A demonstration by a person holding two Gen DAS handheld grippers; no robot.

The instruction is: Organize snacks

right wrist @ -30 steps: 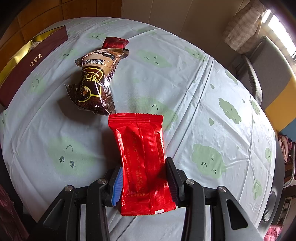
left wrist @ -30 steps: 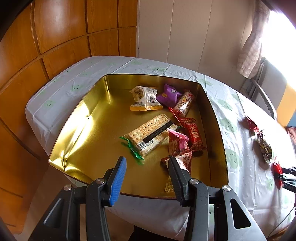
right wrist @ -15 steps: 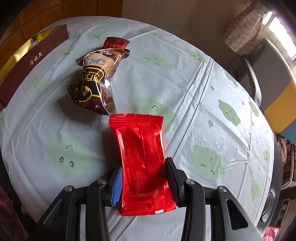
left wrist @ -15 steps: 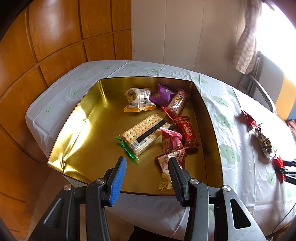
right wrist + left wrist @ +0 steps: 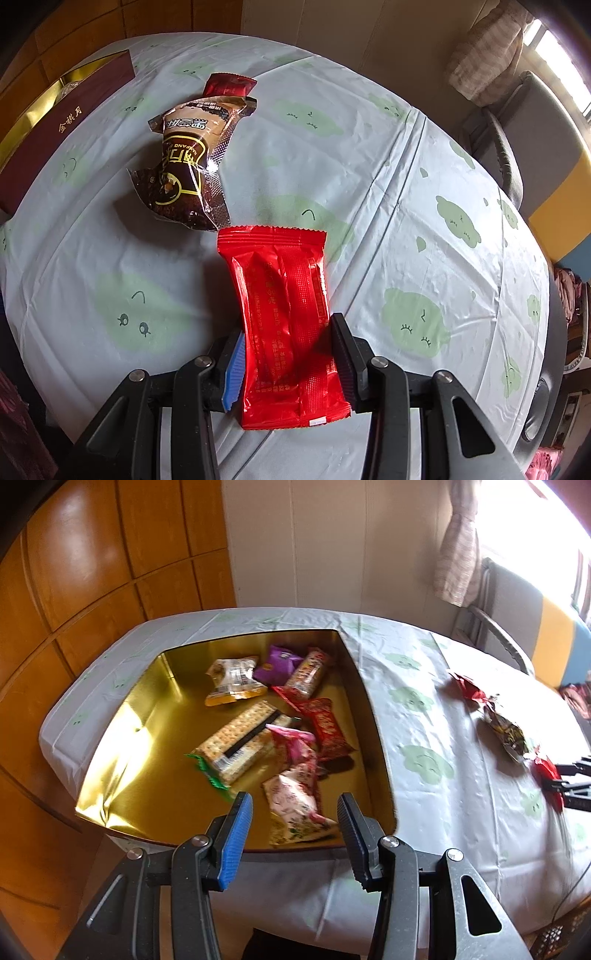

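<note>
Right gripper (image 5: 286, 356) pinching red packet (image 5: 284, 314) mid-body — light, crinkly, slippery film. Left gripper (image 5: 293, 821) spread, empty, above box (image 5: 373, 716) near edge.

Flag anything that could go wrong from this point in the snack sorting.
The right claw pinches the red packet only near its lower end, so it may swing or slip when carried. The brown packet lies just past its far edge and could be dragged. The gold box overhangs the table edge; a knock might tip it.
</note>
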